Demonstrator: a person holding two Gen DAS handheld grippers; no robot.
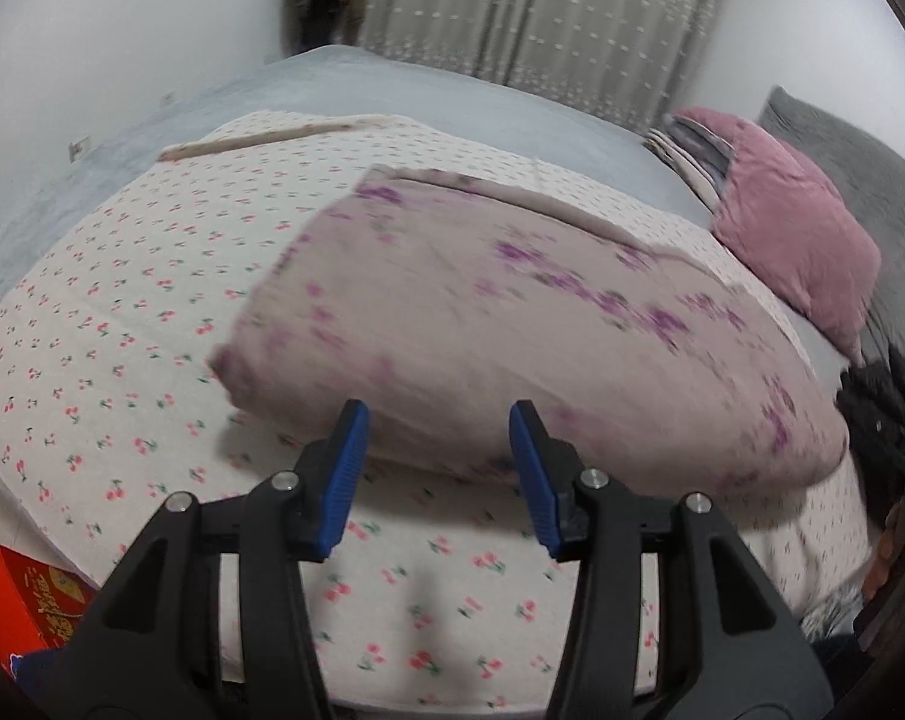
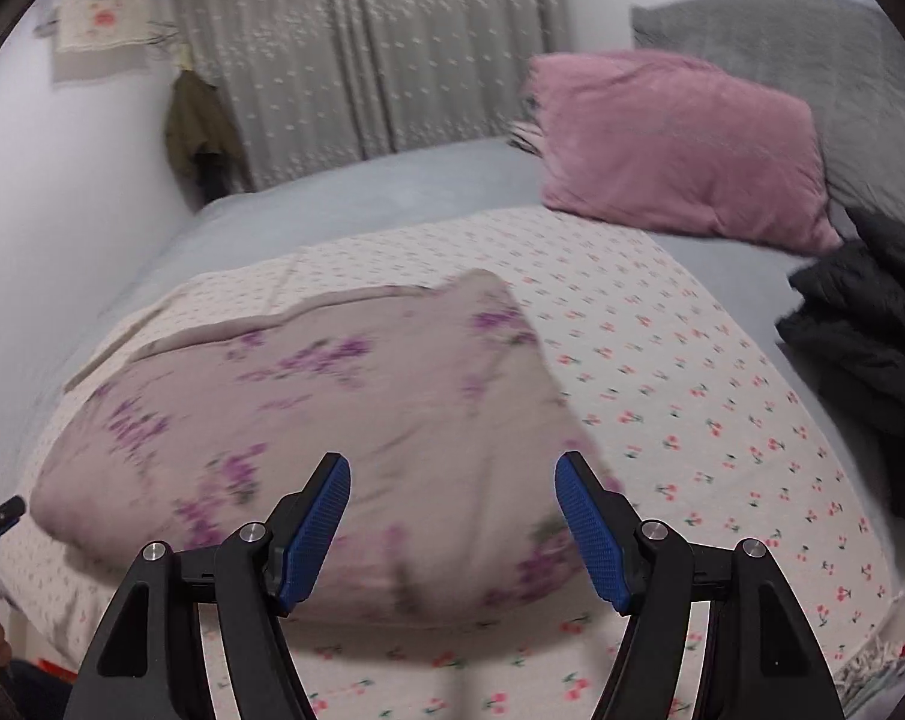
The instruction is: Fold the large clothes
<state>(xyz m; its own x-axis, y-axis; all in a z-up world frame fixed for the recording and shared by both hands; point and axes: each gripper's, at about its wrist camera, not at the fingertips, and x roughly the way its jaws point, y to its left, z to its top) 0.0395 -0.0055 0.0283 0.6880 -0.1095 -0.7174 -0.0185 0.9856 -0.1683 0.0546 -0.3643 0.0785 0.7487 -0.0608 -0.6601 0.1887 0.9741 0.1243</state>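
Both grippers, left gripper [image 1: 437, 468] and right gripper [image 2: 452, 525], are held open and empty; the folded garment [image 1: 512, 324] is left flat on the bed [image 1: 122, 312].

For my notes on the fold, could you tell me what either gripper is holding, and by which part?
Nothing: the left gripper and right gripper are open and empty before the folded floral garment.

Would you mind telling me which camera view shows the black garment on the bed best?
The right wrist view: the black garment lies crumpled at the right, below the pink pillow, largely unobstructed. The left wrist view shows only a dark, blurred patch of it at the right edge.
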